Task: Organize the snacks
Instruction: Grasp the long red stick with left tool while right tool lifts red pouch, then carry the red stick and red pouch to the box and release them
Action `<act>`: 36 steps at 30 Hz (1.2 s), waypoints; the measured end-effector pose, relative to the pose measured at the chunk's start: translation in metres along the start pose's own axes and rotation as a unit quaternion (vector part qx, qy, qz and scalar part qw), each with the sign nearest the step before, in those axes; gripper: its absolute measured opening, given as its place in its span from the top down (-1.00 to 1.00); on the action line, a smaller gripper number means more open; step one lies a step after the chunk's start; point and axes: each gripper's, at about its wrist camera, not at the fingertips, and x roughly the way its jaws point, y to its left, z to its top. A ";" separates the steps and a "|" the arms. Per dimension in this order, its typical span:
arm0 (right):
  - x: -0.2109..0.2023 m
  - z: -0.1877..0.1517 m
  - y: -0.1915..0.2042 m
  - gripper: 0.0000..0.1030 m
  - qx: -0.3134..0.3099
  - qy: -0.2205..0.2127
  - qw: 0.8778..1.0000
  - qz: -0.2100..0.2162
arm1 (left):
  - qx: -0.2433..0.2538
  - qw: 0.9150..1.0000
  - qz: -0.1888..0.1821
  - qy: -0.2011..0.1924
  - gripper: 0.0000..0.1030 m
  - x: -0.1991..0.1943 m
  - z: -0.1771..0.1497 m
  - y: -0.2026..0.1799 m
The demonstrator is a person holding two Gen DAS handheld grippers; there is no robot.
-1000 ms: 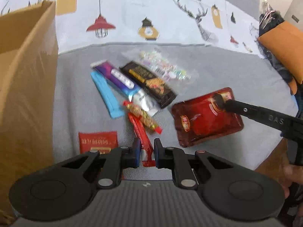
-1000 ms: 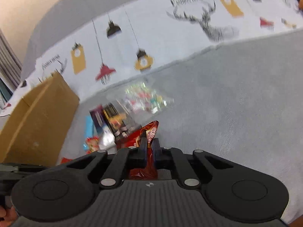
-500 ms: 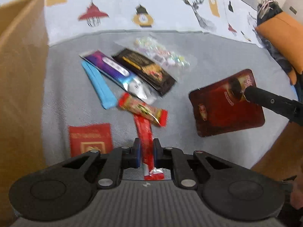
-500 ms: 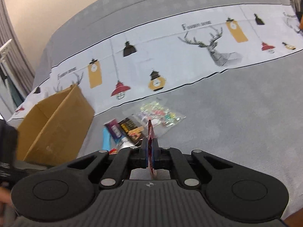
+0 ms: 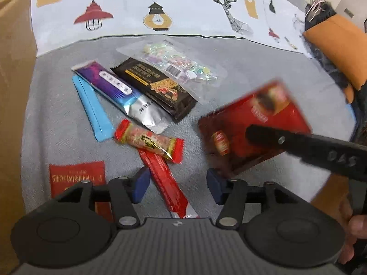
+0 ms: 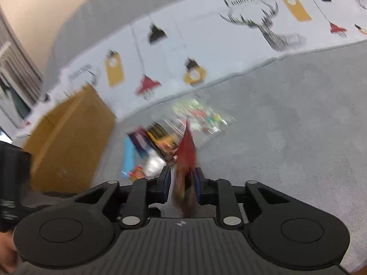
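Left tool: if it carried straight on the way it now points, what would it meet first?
Most likely the long red stick pack, which lies on the grey cover between the left tool's open jaws, which have just been opening. Beyond it lies the red-and-gold bar. Depth is hard to judge.

Snack packets point(image 5: 146, 96) strewn flat, red pouch point(image 5: 254, 123) tilted

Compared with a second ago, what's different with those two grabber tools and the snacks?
Both tools' jaws have just been opening. The left gripper let go of the long red stick, which now lies loose between its jaws. The right gripper has loosened on the red pouch, still between its jaws, blurred. The other snacks and the cardboard box stayed put.
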 end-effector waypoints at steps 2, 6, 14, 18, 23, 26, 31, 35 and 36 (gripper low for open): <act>0.007 -0.001 -0.001 0.58 0.001 0.008 1.000 -0.010 | 0.024 0.999 0.040 -0.003 0.67 0.002 0.001 -0.004; 0.005 0.003 0.006 0.82 -0.019 -0.022 1.000 -0.010 | -0.007 1.000 0.019 0.010 0.88 -0.002 0.004 0.011; -0.023 0.006 0.016 0.84 -0.038 -0.059 0.997 -0.031 | -0.019 1.000 0.016 -0.003 0.88 -0.047 -0.001 0.014; -0.044 0.000 0.034 0.84 -0.043 -0.076 0.995 -0.037 | -0.017 0.999 0.011 -0.031 0.88 -0.081 -0.001 0.010; -0.070 -0.015 0.069 0.84 -0.038 -0.092 0.994 -0.039 | -0.018 0.998 -0.006 -0.068 0.88 -0.125 -0.002 0.013; -0.084 -0.022 0.095 0.84 -0.029 -0.103 0.994 -0.030 | -0.027 0.995 -0.019 -0.097 0.87 -0.154 -0.004 0.021; -0.098 -0.021 0.159 0.84 -0.061 -0.114 0.991 -0.017 | -0.049 0.989 -0.031 -0.140 0.87 -0.200 -0.006 0.043; -0.107 -0.012 0.211 0.84 -0.088 -0.128 0.988 -0.001 | -0.070 0.980 -0.025 -0.183 0.87 -0.244 -0.004 0.074; -0.110 -0.010 0.224 0.84 -0.093 -0.131 0.987 0.005 | -0.075 0.978 -0.021 -0.196 0.87 -0.256 -0.004 0.081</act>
